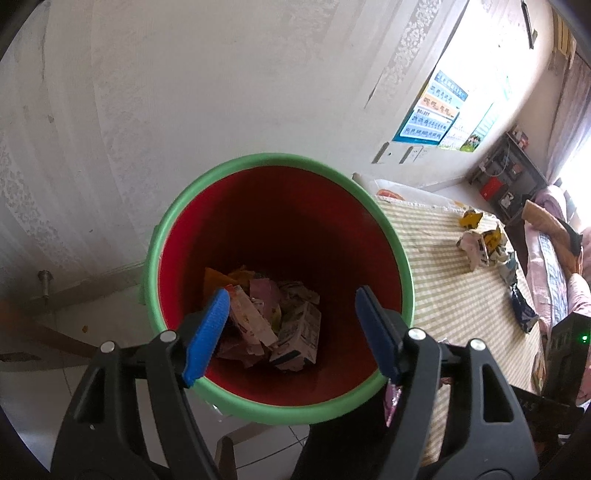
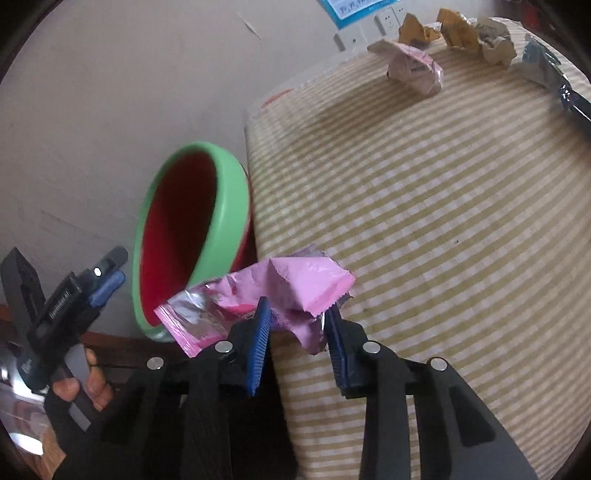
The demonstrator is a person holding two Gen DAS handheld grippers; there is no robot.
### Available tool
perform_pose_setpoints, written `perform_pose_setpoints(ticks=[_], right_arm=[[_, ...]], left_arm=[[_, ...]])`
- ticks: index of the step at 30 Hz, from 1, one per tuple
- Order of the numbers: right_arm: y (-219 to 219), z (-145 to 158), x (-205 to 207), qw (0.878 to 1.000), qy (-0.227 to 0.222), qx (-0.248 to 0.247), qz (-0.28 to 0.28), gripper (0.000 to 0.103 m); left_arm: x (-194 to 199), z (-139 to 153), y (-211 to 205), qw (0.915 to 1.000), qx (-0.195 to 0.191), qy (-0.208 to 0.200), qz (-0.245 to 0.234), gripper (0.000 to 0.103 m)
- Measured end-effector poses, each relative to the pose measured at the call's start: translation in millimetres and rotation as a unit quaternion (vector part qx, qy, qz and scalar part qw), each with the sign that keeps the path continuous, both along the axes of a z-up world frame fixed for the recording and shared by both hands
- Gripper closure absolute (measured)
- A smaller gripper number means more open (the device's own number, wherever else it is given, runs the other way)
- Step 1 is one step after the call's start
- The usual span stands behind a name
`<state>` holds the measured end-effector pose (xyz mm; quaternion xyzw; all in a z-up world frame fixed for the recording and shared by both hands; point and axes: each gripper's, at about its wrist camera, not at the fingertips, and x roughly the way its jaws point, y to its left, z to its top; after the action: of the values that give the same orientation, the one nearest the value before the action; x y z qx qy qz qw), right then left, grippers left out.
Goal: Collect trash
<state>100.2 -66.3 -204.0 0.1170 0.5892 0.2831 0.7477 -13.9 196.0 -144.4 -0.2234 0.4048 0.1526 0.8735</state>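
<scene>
A red bin with a green rim (image 1: 280, 410) stands beside the table and holds several crushed cartons and wrappers (image 1: 273, 325). My left gripper (image 1: 291, 314) is open and empty, right above the bin's mouth. In the right wrist view the bin (image 2: 225, 206) is at the left, next to the table edge. My right gripper (image 2: 299, 314) is shut on a crumpled pink foil wrapper (image 2: 295, 284) and holds it over the table's near-left corner, close to the bin. The left gripper (image 2: 107, 284) shows at far left in a gloved hand.
The table has a striped beige cloth (image 2: 424, 203). Several crumpled pieces of trash lie at its far side: a pink-white wad (image 2: 413, 68), yellow wrappers (image 2: 443, 29), a dark blue packet (image 2: 561, 85). A white wall is behind the bin.
</scene>
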Motion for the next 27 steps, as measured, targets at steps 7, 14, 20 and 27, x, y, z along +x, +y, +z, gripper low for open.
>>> perform_pose_setpoints(ticks=[7, 14, 20, 27], right_arm=[[16, 46, 23, 0.997, -0.052, 0.046, -0.02, 0.087], [84, 73, 35, 0.994, -0.083, 0.066, 0.019, 0.084], [105, 67, 32, 0.993, -0.089, 0.067, 0.038, 0.049], [-15, 73, 81, 0.977, -0.175, -0.082, -0.089, 0.044]], left_arm=[[-11, 4, 19, 0.9988, -0.009, -0.028, 0.039, 0.035], [-30, 10, 43, 0.9946, -0.01, -0.051, 0.09, 0.035], [-40, 12, 58, 0.9922, -0.002, -0.05, 0.114, 0.033], [-31, 7, 48, 0.9949, -0.006, -0.039, 0.093, 0.032]])
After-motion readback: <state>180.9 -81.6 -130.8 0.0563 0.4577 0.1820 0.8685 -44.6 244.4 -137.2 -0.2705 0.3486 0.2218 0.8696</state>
